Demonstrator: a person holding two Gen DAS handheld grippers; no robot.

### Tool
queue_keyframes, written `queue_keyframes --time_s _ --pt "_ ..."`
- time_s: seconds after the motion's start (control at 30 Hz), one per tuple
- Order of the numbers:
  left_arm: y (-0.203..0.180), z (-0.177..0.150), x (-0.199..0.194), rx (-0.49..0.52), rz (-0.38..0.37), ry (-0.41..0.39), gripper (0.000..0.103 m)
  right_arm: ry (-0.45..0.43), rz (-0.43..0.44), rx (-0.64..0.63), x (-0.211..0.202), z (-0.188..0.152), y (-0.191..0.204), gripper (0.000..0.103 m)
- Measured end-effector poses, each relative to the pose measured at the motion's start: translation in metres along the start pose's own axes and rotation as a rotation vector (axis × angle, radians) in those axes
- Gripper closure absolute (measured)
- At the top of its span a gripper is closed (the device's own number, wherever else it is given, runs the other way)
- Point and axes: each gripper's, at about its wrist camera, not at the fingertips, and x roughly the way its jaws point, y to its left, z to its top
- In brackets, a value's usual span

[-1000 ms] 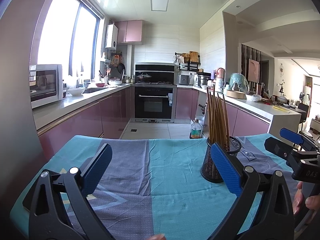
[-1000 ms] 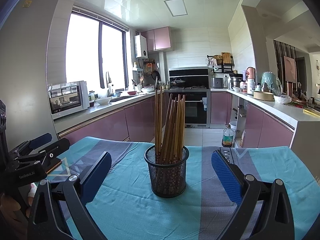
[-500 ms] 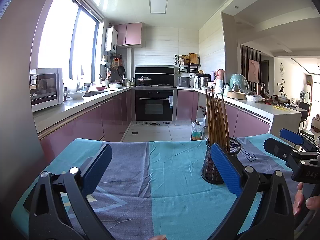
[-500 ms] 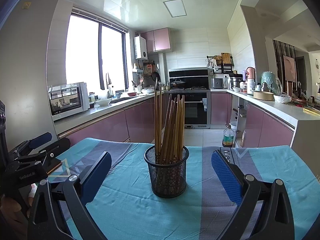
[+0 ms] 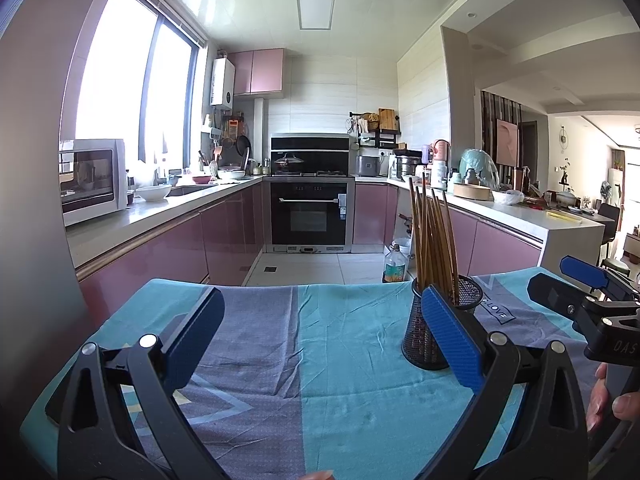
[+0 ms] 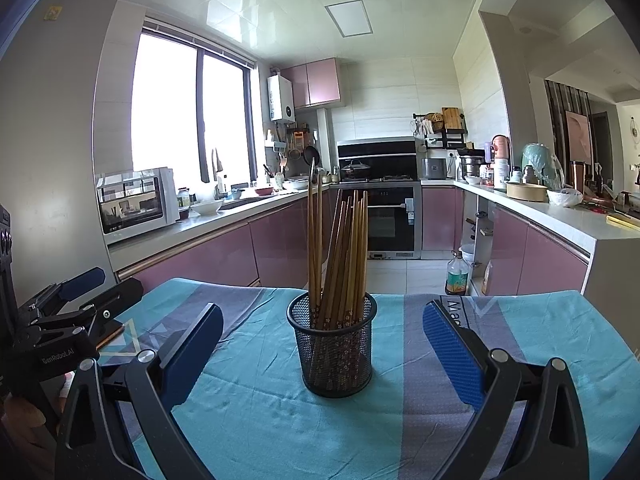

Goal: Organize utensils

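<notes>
Surface: wrinkled teal and grey tablecloth (image 6: 256, 412), kitchen behind.
Holder: round black mesh cup (image 6: 332, 350), upright mid-table, ringed by bare cloth.
Chopsticks (image 6: 340, 256): slim wooden sticks standing bundled inside the cup.
Right gripper (image 6: 322, 350): blue ribbed pads spread wide, empty, cup ahead between them, untouched.
Left gripper (image 5: 320, 338): equally wide, empty, over open cloth left of the cup.
</notes>
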Motion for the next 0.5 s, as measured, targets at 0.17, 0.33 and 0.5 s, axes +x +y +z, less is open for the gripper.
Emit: queue_keyframes --time_s 0.17,0.33,0.5 --pt "0.0000 -0.0009 -0.0007 0.001 0.001 -0.002 0.006 -0.001 -0.001 -0.002 0.0000 -0.0001 0.0000 0.006" --pt "-0.0012 -0.0009 -0.0014 0.003 0.001 -0.007 0.006 -0.010 -0.001 -0.003 -0.0019 -0.0002 -0.0005 0.006" --pt "-0.0015 -0.0011 -0.0015 0.003 0.002 -0.007 0.006 -0.008 0.000 -0.003 -0.0021 0.0003 -0.0004 0.006"
